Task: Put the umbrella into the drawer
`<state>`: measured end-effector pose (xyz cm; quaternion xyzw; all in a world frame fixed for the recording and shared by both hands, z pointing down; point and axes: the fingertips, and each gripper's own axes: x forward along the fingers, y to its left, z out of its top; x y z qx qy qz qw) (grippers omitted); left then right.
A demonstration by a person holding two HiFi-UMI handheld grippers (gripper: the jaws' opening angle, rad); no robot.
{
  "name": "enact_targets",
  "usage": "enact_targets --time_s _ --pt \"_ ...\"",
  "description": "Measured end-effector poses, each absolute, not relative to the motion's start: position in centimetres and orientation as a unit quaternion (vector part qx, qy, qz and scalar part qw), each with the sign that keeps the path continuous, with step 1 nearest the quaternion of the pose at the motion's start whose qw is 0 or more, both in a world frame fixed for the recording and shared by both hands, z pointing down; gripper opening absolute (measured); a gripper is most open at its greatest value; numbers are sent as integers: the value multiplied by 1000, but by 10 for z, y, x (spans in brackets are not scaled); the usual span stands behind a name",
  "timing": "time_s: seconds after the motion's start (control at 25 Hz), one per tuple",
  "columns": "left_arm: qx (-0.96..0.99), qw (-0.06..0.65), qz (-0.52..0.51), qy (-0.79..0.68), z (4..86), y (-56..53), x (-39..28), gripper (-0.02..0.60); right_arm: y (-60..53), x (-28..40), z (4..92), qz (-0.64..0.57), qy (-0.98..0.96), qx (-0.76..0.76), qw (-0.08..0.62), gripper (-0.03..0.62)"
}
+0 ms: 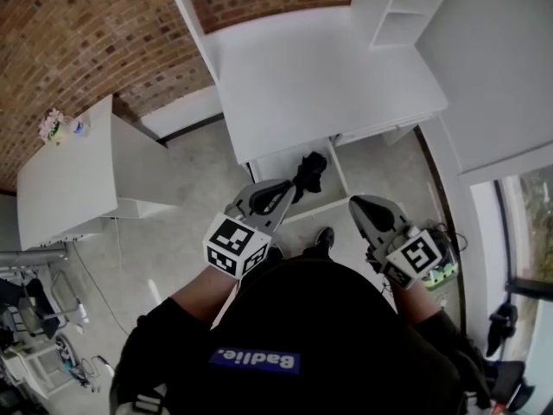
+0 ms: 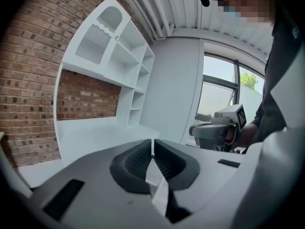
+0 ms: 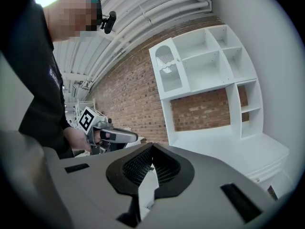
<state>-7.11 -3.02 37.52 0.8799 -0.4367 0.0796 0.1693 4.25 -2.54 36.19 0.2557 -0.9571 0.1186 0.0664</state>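
Head view: a black umbrella [image 1: 309,173] lies crumpled in the open drawer [image 1: 275,164] below the white tabletop [image 1: 320,76], toward the drawer's right side. Its shape is hard to make out. The left tool [image 1: 283,187] covers the drawer's near left corner. The right tool [image 1: 357,202] hangs just right of the drawer. In the left gripper view the jaws are pressed together on nothing. The right gripper view shows the same, closed and empty.

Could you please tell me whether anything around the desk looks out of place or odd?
The drawer under the white desk stands pulled open. The black umbrella lies loosely bunched inside it, towards the right side. Nothing else stands out.
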Motion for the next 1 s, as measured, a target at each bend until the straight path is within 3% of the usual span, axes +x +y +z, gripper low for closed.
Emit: enact_targets --time_s 1.0 --pt "887 179 62 -421 377 -19 -59 2 -20 24 356 131 -961 238 56 28"
